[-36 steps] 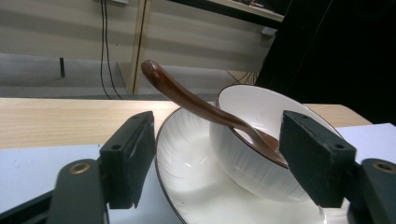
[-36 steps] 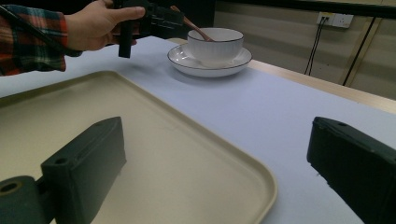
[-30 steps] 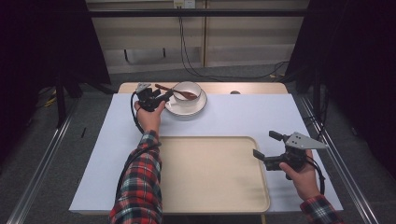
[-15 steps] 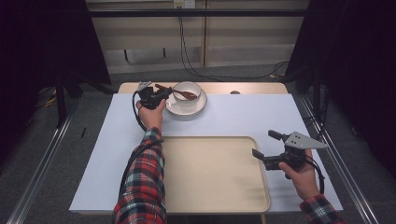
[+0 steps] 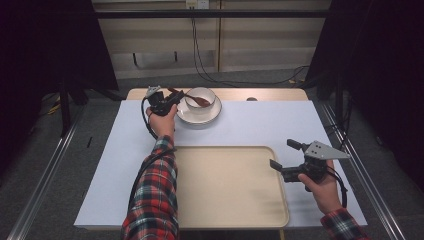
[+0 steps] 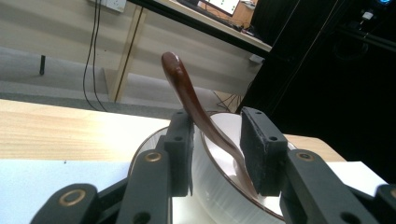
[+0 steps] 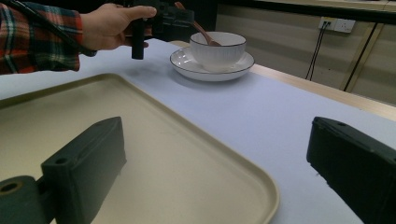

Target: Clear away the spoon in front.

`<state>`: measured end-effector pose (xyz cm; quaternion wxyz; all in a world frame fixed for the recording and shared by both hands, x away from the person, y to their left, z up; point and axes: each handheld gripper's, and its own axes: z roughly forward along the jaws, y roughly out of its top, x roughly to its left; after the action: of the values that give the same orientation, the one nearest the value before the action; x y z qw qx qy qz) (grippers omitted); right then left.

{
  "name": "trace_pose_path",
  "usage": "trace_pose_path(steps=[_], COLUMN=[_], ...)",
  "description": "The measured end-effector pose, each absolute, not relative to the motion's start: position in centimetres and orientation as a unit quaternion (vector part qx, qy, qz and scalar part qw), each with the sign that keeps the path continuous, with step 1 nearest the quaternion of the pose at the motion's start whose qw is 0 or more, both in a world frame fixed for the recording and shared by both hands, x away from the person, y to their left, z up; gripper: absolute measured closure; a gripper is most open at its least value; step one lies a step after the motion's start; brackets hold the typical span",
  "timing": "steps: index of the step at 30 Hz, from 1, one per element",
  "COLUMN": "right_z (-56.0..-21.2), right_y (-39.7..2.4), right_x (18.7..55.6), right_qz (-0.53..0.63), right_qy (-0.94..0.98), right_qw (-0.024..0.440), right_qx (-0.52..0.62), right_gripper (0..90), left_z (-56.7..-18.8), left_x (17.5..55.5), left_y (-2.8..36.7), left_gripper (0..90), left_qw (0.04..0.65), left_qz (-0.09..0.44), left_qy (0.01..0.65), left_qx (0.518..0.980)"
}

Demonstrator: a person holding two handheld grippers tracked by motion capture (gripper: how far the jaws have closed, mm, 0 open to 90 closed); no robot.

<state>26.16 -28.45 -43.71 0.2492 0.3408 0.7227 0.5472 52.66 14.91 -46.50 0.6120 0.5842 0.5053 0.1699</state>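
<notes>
We see the left tongs (image 5: 172,101) at the counter's (image 5: 260,125) eleven o'clock, jaws apart around the brown spoon's (image 6: 187,95) handle, one jaw touching it, not yet clenched. The spoon leans in a white bowl (image 5: 201,98) on a saucer (image 5: 200,116). Our right tongs (image 5: 285,160) hang released at four o'clock over the beige tray's (image 5: 230,190) right rim.

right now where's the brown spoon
In the high view it's at the table's far left-centre: the brown spoon leans in the white bowl, handle between the left tool's jaws.
</notes>
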Motion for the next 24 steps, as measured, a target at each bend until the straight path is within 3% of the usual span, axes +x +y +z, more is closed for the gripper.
trace_pose_path(steps=[24], right_z=[-43.6], right_y=[-28.5], right_x=[26.0], right_qz=[0.549], right_qy=[0.723], right_qw=[0.246], right_qx=[0.34], right_gripper=[4.3], left_z=[-45.1], left_x=[52.3], left_y=[13.6], left_gripper=[82.6], left_qw=[0.662], left_qz=[0.152], left_qy=[0.472], left_qx=[0.562])
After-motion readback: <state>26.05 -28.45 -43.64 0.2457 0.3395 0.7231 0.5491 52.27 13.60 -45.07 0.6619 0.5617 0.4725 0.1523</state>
